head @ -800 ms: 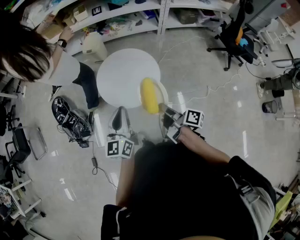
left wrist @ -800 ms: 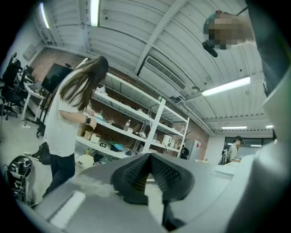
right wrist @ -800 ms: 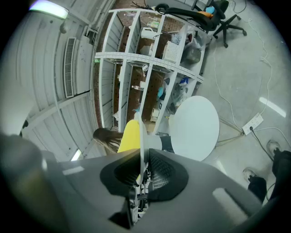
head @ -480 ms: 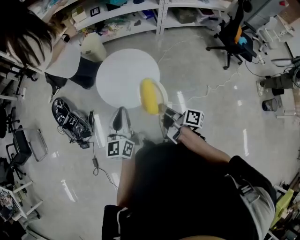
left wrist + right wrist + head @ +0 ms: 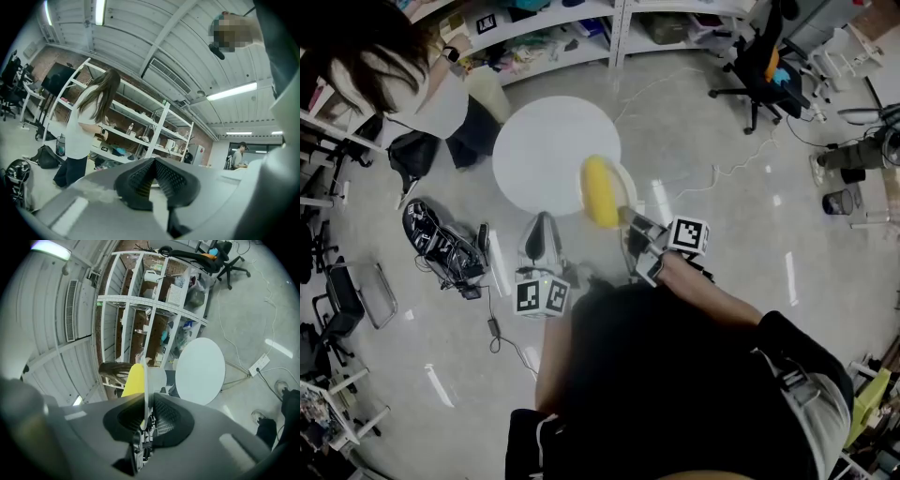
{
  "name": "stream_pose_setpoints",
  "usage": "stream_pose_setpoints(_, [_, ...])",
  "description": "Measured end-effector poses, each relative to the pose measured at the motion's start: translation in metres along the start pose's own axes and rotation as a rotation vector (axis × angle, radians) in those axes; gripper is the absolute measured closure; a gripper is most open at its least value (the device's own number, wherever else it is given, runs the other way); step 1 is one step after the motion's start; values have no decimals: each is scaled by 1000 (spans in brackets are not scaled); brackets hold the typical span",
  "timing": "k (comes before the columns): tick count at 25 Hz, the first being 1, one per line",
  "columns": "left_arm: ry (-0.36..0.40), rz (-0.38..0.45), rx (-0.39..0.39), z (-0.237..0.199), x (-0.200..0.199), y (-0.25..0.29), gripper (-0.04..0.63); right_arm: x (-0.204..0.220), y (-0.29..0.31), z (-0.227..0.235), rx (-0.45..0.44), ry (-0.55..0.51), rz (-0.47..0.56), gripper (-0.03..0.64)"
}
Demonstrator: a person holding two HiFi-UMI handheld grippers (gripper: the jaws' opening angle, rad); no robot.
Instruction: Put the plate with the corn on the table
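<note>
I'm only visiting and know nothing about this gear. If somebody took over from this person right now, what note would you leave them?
Right hand-held gripper: shut on the rim of the plate, with the corn lying on it.
Left hand-held gripper: shut, empty, held low near the body.
Plate: in the air at the near right edge of the round white table.
Done: plate gripped and carried up to the table.
Left: set it on the tabletop, open the jaws, draw back.
</note>
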State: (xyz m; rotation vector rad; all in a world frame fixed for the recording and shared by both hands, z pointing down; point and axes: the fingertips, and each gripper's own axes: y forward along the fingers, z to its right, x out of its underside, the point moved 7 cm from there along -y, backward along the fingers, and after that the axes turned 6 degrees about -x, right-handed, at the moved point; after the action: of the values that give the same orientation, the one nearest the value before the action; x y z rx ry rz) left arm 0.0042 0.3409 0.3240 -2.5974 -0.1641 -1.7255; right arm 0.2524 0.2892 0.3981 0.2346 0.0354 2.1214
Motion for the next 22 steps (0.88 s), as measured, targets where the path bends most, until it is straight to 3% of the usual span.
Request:
stream_pose_setpoints(15, [-5,-17,80,-38,-10,-21,591,48,14,-11,-1,1,98,572])
stream_pose_setpoints(22, [-10,-20,78,-52,-19,-23,591,57,26,-18,-21,29,109,572])
